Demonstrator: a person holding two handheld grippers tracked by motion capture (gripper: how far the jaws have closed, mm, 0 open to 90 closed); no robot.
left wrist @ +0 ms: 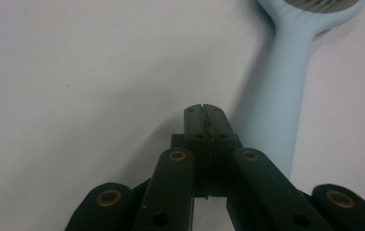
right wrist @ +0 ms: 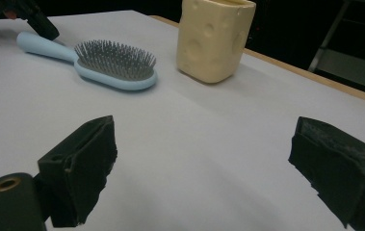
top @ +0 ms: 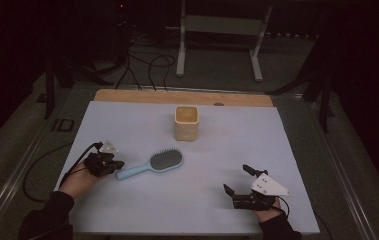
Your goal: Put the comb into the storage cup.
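Left gripper (left wrist: 204, 111): jaws together, empty, just beside the hairbrush (left wrist: 279, 101) handle; brush head cut off at upper right. Right gripper (right wrist: 204, 168): jaws wide apart. Hairbrush lies centre-left in the high view, cup (top: 186, 122) above it.

I judge this to be a lab or test bay, not a home. I see a wooden table (top: 127, 95) covered by a plain white sheet (top: 187, 200), black cables (top: 147, 65) trailing over a grey carpeted floor (top: 217, 60), a metal equipment stand (top: 222, 25) behind, and dark surroundings with one small red indicator light (top: 122, 6).
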